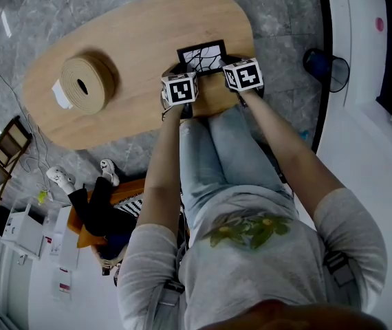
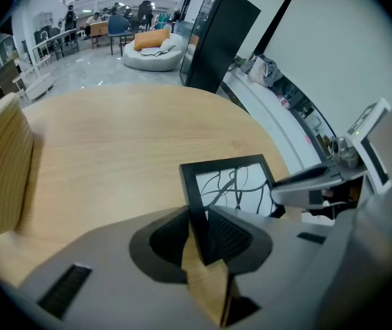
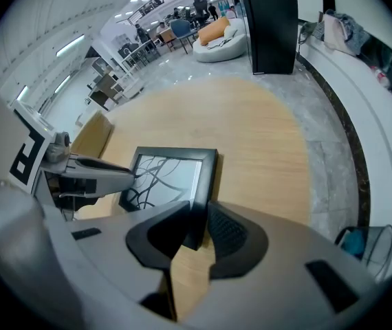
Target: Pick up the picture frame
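Clamping the picture frame point(image 1: 201, 56) by opposite side rails at the worktop's point(image 1: 134, 40) near edge with left hand-held gripper point(image 2: 199, 236) and right hand-held gripper point(image 3: 197, 229); seemingly light, stiff, glass-fronted, breakable, so best held by those rails.

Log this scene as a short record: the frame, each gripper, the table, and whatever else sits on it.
frame: black border, line drawing inside, lying on the table by the person's edge
left gripper: shut on the frame's left edge
right gripper: shut on the frame's right edge
table: oval, light wood
also on table: beige roll, far to the left, apart from the frame
lifted: not visibly
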{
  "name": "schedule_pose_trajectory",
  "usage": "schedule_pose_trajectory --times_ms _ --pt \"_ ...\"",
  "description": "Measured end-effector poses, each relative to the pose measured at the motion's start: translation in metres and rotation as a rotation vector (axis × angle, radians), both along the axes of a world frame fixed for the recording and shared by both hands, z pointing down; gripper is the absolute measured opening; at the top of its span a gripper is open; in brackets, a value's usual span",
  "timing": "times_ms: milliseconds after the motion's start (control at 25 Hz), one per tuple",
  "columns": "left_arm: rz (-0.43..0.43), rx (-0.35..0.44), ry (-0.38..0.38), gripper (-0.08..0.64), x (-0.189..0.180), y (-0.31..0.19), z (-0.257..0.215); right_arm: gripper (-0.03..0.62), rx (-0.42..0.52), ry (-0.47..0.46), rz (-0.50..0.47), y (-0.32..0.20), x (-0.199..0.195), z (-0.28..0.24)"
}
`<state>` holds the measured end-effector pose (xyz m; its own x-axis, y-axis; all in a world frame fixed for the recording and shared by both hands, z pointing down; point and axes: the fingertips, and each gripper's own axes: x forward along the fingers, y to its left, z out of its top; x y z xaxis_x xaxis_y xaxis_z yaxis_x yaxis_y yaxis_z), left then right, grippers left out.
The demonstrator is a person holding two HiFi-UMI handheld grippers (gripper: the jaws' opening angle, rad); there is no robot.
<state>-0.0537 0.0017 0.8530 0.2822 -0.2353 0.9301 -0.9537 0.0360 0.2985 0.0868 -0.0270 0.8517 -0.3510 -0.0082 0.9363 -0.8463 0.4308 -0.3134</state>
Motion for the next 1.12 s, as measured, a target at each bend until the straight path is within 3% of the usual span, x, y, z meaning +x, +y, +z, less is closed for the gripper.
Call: schedule_pose_trajectory --times_ms 640,1120 --pt "-0.032 -0.004 0.011 0.101 -0.003 -0.001 -0.031 0.087 -0.013 -0.012 -0.014 -0.002 -0.001 -0.029" --pt "-0.044 0.01 0.028 0.101 -0.007 -0.008 -0.079 0.086 -0.008 -0.045 0.016 -0.011 -0.004 -0.075"
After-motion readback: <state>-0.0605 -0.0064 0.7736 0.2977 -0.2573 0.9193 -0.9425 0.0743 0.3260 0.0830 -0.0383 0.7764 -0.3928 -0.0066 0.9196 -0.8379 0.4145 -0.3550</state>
